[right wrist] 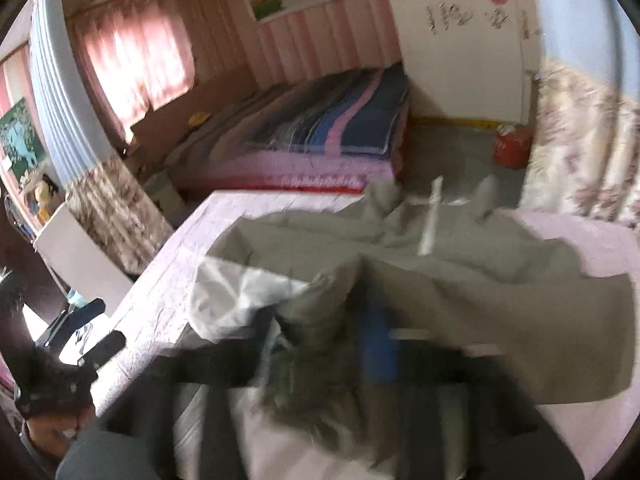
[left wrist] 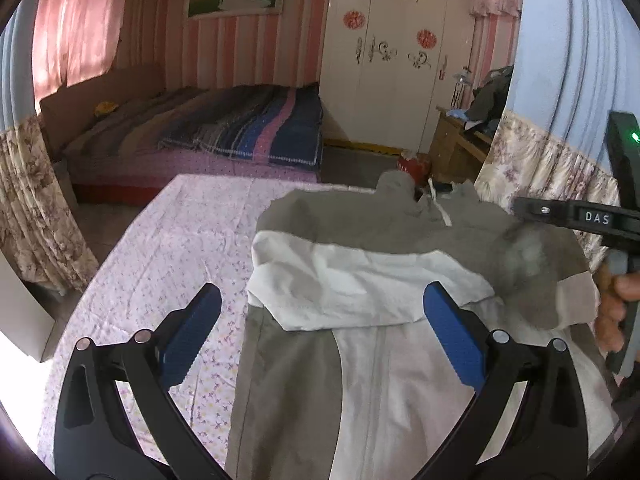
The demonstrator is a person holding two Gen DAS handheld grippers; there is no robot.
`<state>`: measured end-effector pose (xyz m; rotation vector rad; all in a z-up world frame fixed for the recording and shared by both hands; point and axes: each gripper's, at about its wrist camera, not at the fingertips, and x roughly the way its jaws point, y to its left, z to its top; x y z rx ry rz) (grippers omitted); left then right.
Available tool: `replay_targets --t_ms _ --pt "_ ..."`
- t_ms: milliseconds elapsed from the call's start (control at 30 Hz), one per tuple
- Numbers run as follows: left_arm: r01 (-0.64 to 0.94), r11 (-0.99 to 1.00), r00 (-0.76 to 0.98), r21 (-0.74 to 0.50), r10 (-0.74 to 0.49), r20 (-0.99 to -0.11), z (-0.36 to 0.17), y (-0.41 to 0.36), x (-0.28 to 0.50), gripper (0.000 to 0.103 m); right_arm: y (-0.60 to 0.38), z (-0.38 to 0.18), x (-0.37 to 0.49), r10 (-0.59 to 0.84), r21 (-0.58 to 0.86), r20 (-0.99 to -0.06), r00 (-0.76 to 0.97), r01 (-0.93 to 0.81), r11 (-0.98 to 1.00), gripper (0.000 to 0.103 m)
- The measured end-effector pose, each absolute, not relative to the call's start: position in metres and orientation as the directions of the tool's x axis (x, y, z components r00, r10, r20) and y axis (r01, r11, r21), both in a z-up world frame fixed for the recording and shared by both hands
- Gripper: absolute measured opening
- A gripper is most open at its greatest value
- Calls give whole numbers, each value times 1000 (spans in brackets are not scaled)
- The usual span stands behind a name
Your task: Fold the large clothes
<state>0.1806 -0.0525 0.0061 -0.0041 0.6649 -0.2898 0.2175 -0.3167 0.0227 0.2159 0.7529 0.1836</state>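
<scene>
Grey-and-white jacket near sheet's right edge, left side bare

text: "DAS" | on: black arm of right gripper | place: right edge of the left wrist view | other legible text: none; red wardrobe emblems unreadable

A striped bed stands beside a white wardrobe, pink curtains behind.
</scene>
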Motion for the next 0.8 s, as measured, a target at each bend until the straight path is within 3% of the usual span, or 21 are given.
replay_targets --t_ms 200,400,633,800 --pt "279 957 713 -77 -261 -651 -20 -67 188 100 -335 17 197 207 262 -628 750 -46 964 83" --pt "346 934 681 -85 -313 -662 -31 -111 190 100 -407 11 142 -71 70 -586 807 138 988 86" --pt "397 914 658 -83 -347 -669 -37 -181 196 100 -494 -18 94 -203 62 -611 765 303 951 87" --pt "413 911 662 -5 -303 -685 -50 -227 208 100 -532 -32 76 -241 73 -638 731 369 926 87"
